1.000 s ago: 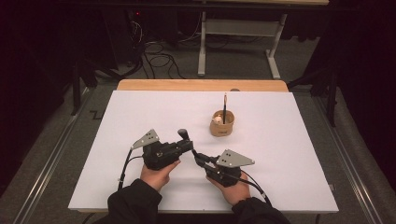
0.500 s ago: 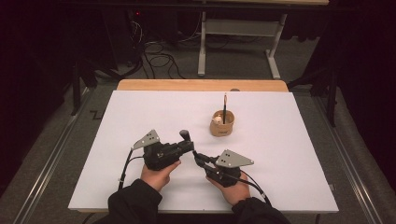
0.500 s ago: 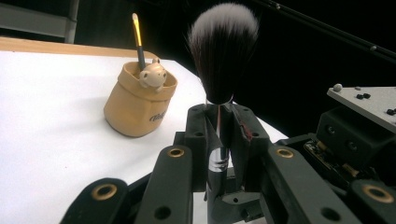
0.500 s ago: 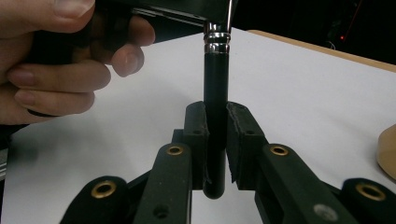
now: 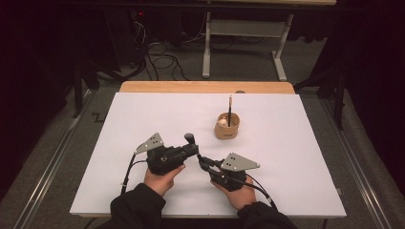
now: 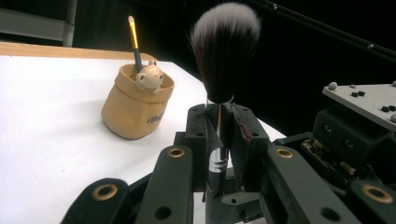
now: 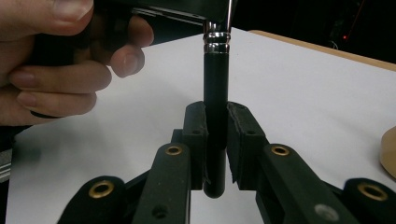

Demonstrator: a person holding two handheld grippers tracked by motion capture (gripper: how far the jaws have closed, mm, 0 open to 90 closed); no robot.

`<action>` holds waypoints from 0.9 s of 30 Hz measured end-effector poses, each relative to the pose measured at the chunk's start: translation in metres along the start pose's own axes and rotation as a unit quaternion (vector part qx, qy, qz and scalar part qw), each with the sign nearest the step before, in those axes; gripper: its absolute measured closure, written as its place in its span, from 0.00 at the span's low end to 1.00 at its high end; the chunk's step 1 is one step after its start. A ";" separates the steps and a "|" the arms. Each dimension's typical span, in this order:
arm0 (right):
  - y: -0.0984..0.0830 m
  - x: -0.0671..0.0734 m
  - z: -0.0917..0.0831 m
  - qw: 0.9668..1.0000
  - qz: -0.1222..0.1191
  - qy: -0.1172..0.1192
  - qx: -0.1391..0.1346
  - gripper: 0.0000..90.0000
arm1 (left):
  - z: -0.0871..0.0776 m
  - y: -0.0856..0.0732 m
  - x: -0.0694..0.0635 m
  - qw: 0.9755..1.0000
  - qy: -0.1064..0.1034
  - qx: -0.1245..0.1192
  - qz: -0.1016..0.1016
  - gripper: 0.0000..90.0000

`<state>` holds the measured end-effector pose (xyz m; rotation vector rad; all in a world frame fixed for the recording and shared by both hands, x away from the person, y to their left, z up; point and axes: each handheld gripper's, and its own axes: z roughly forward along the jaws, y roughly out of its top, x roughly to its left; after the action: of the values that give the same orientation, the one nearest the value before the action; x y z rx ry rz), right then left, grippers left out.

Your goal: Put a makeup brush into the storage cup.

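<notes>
Table with a white top spreads before us, and we work at its near middle. Our left gripper is clamped on a makeup brush just under its upright bristles. Our right gripper, just beside it on the right, is clamped on the brush's black handle end. Farther right stands a tan pot with a thin brush upright in it.
</notes>
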<state>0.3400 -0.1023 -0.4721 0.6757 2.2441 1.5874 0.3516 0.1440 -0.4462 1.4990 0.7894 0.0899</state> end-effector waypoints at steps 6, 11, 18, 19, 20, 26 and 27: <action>0.000 0.000 0.000 1.000 0.004 0.000 0.000 0.86 | 0.000 0.000 -0.001 1.000 -0.005 -0.001 0.003 0.87; 0.000 -0.001 0.000 1.000 0.007 0.000 0.001 0.79 | 0.001 0.000 -0.003 1.000 -0.006 0.000 0.009 0.87; 0.000 -0.001 0.000 1.000 0.013 -0.003 0.003 0.70 | -0.001 0.002 -0.004 1.000 0.007 0.001 0.021 0.87; 0.000 -0.001 0.000 1.000 0.014 -0.003 0.003 0.69 | -0.002 0.002 -0.004 1.000 0.010 0.002 0.024 0.87; 0.000 -0.001 0.000 1.000 0.014 -0.003 0.004 0.68 | -0.002 0.002 -0.005 1.000 0.013 0.003 0.027 0.87; 0.000 -0.001 0.000 1.000 0.013 -0.005 0.004 0.61 | -0.001 0.004 -0.008 0.998 0.030 0.015 0.047 0.87; 0.001 0.000 0.000 1.000 0.013 -0.006 0.003 0.60 | -0.001 0.004 -0.009 0.998 0.031 0.016 0.049 0.87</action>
<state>0.3403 -0.1027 -0.4714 0.7161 2.2411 1.5858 0.3458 0.1411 -0.4391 1.5724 0.7699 0.2000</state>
